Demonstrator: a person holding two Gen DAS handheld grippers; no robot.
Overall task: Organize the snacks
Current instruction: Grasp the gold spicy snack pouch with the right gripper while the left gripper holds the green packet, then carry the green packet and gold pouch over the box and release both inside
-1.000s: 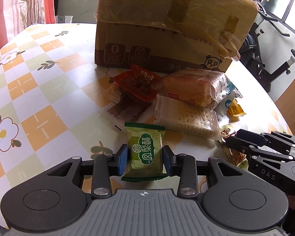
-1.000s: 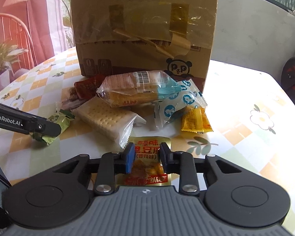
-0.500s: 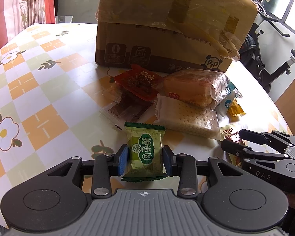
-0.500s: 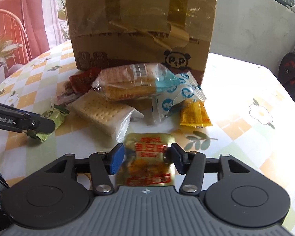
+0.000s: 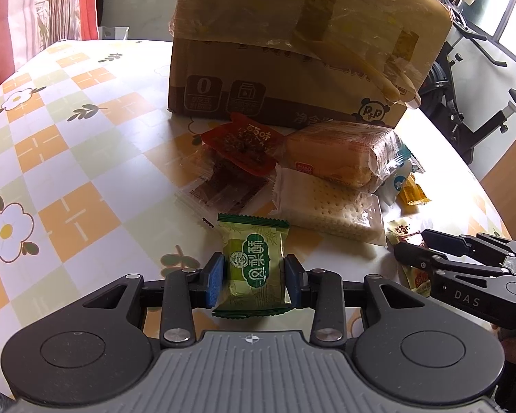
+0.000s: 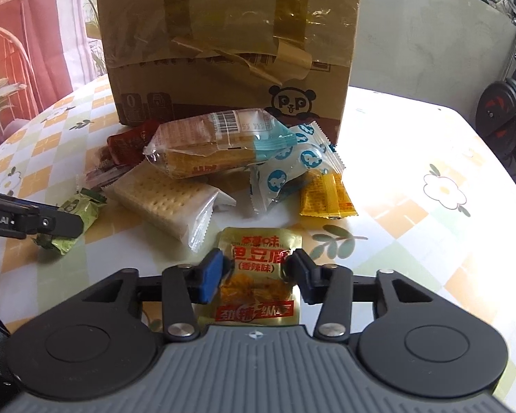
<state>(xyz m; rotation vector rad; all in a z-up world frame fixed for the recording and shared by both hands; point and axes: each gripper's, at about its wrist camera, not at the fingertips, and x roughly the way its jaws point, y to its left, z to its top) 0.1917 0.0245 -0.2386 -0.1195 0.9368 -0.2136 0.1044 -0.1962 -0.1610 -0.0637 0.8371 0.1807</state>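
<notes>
The left gripper (image 5: pixel 253 280) pinches the green packet (image 5: pixel 254 268), in front of the cardboard box (image 5: pixel 292 51). The right gripper (image 6: pixel 258 268), its jaws just closing, squeezes the gold pouch (image 6: pixel 261 275), nearer than the pile by the box. Lift each straight up, gripping firmly, clear of the cracker pack (image 6: pixel 165 199).

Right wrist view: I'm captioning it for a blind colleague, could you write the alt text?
The right gripper, just closing, pinches a gold snack pouch on a checked tablecloth. Behind lie a cracker pack, a cake pack, a blue-and-white wrapper and a yellow packet, before a taped cardboard box. At left, the left gripper holds a green packet.
</notes>
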